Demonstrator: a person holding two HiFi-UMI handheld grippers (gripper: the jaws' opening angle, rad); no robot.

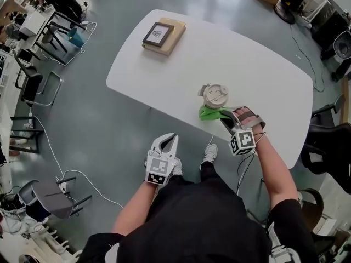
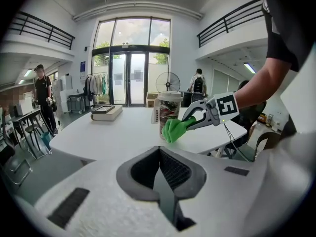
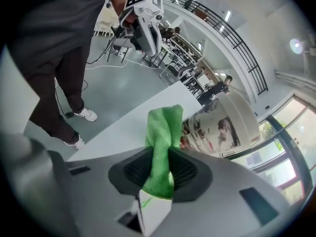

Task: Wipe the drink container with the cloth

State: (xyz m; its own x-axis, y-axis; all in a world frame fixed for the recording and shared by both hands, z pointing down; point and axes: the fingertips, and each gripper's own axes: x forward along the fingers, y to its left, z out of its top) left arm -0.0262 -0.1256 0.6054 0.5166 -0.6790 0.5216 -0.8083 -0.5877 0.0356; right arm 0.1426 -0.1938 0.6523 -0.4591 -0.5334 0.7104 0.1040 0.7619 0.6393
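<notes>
A lidded drink cup (image 1: 214,96) with a printed sleeve stands near the white table's (image 1: 258,64) front edge. My right gripper (image 1: 225,119) is shut on a green cloth (image 1: 211,113), and the cloth's free end touches the cup's near side. In the right gripper view the cloth (image 3: 165,127) sticks up from the right gripper (image 3: 159,157) beside the cup (image 3: 222,127). The left gripper (image 1: 168,140) hangs shut and empty over the floor, short of the table. In its own view the left gripper (image 2: 159,154) faces the cup (image 2: 169,107), cloth (image 2: 174,129) and right gripper (image 2: 195,120).
A framed picture lies on a book (image 1: 163,34) at the table's far left corner. Chairs (image 1: 329,147) stand at the right of the table, and cables (image 1: 82,179) trail over the grey floor. A person (image 2: 43,100) stands far off at the left.
</notes>
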